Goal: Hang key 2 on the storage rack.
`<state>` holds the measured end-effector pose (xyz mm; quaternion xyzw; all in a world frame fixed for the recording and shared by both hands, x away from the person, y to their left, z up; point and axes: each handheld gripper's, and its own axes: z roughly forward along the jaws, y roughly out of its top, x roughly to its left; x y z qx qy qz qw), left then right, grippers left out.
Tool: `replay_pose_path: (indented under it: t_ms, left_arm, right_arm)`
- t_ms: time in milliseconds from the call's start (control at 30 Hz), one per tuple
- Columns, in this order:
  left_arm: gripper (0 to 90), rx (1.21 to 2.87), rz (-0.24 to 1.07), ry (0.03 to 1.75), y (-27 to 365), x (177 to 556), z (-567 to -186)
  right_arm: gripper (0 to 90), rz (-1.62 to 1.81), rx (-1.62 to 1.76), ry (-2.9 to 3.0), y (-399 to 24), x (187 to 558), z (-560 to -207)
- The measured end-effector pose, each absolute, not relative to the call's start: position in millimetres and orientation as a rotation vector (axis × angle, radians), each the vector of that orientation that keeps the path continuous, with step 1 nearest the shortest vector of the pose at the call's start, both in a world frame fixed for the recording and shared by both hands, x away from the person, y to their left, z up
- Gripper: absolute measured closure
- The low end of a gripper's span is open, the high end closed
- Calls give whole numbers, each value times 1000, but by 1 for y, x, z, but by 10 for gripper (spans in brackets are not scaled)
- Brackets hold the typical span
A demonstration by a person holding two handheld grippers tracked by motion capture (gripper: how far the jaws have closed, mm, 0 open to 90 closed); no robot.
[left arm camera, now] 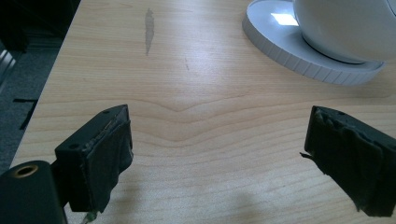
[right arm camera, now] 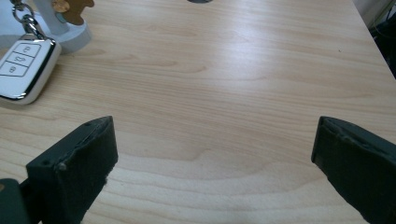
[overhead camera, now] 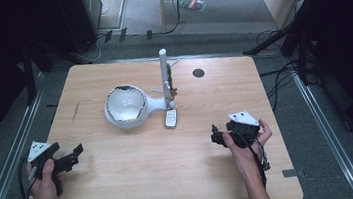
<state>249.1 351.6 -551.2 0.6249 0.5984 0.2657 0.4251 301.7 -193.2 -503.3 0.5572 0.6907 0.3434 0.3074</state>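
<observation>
A white bowl-shaped holder (overhead camera: 126, 106) on a round white base (left arm camera: 285, 44) sits mid-table, joined to an upright white post (overhead camera: 165, 73). A white car key fob (overhead camera: 171, 118) lies at the post's foot, on a key ring with a small brown charm (right arm camera: 72, 10). My left gripper (overhead camera: 73, 156) rests open near the table's left front edge, nothing between its pads (left arm camera: 100, 161). My right gripper (overhead camera: 218, 136) is open at the right front, held in a hand, its jaws empty. The key fob (right arm camera: 23, 70) lies ahead and to the left of it.
A small dark round disc (overhead camera: 198, 73) is set into the table (overhead camera: 173, 180) at the back right. A grey streak (left arm camera: 149, 30) marks the wood near the left edge. Cables and stand legs lie on the floor around the table.
</observation>
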Motion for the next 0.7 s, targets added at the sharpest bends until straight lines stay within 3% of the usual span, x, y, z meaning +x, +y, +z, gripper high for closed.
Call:
replay_pose_path:
  t_ms: [700]
  left_arm:
    - [80,1562,666,1501,351,249,-551]
  right_arm:
    - [2,871,1547,1744,-245,270,-520]
